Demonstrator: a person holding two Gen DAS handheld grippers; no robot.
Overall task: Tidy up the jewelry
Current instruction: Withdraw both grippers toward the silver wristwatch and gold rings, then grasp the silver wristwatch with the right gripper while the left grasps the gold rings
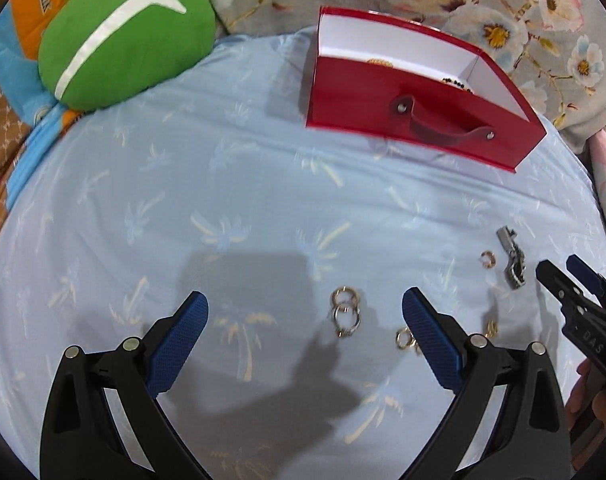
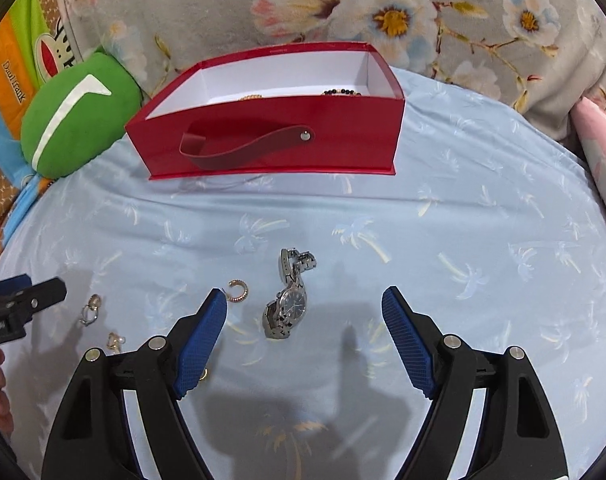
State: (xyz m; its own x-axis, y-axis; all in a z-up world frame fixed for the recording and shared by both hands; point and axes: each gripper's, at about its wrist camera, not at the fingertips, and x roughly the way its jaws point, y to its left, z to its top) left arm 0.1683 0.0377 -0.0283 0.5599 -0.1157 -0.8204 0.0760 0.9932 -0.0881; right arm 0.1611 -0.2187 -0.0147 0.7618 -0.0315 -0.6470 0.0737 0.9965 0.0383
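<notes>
Watch (image 2: 288, 300) just ahead of wide-spread right hand-held gripper (image 2: 305, 300).

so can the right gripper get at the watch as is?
Probably yes: the right gripper is open, the watch lies bare on the sheet between its fingers, nothing over it; a small ring sits close by.

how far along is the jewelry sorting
Partly done. The red box already holds a gold piece and a dark beaded bracelet. Nothing is in hand: the left gripper and right gripper both have open, empty jaws above the bedsheet. Left to move: the silver watch, a gold ear cuff, linked rings and smaller gold earrings.
</notes>
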